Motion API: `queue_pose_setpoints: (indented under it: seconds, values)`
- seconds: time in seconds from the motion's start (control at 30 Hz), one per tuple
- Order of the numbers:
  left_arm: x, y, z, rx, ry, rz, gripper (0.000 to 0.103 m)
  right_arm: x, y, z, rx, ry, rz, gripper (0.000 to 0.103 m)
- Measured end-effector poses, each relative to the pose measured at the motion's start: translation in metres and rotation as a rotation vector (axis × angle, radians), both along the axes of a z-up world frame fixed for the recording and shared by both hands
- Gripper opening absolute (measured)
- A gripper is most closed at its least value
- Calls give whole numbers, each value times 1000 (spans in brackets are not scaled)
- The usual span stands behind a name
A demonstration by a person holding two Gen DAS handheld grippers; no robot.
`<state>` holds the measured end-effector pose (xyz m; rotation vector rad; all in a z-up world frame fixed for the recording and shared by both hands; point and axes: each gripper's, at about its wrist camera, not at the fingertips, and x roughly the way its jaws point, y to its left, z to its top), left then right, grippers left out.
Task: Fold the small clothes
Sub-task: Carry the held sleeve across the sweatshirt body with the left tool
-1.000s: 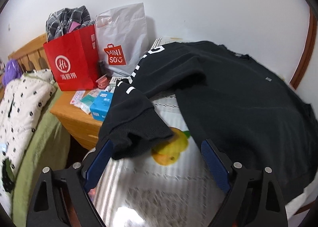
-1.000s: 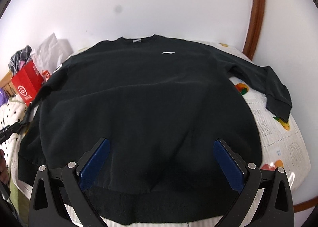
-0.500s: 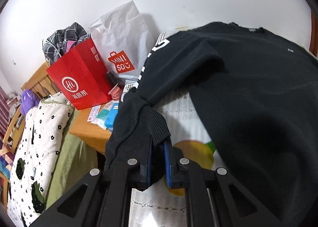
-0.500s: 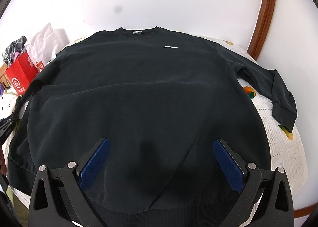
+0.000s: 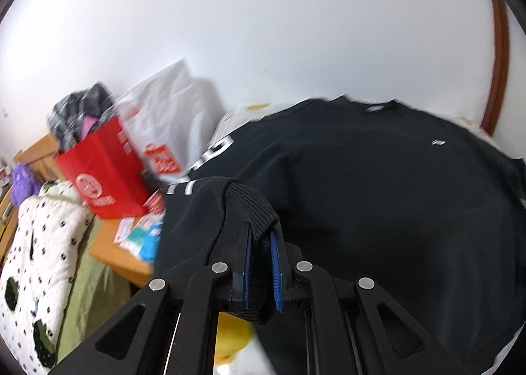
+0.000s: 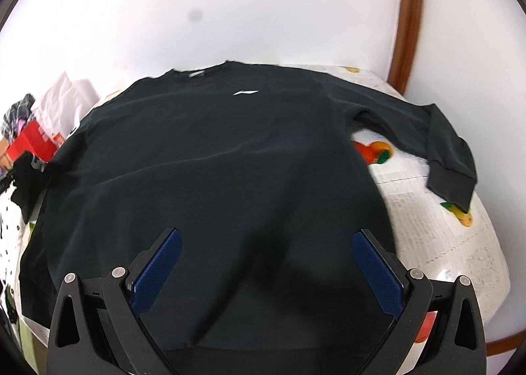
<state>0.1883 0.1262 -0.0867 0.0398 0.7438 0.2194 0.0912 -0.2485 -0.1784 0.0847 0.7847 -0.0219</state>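
Left gripper [image 5: 261, 243] is pinched tight on the ribbed cuff [image 5: 251, 207] of the black sweatshirt [image 6: 210, 177], which lies spread front-up across the fruit-print bedsheet [image 6: 437, 243]; right gripper [image 6: 266, 263] hangs over the hem w/ blades spread wide, nothing btwn them. Risk: the cuff's only nipped at its edge, so it could slip out mid-fold. A hard tug could also drag the body askew, or sweep the sleeve into the red bag [image 5: 102, 177] beside the bed.

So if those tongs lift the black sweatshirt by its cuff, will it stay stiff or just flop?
Probably flop: the sleeve cuff already bends over the left tongs. The black sweatshirt lies limp and creased, so it would likely trail behind.
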Motion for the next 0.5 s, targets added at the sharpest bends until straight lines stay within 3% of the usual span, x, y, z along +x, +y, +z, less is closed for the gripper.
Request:
queue_pose_setpoints:
  seconds: [0.27,0.5]
  values:
    - [35,-84,42,-6,-74,-161,10,-13,-41,-2,8,-3,-44,102]
    - [67,-159,48,-40,-74,-303,10,-23,-80,-7,23,6,-97,102]
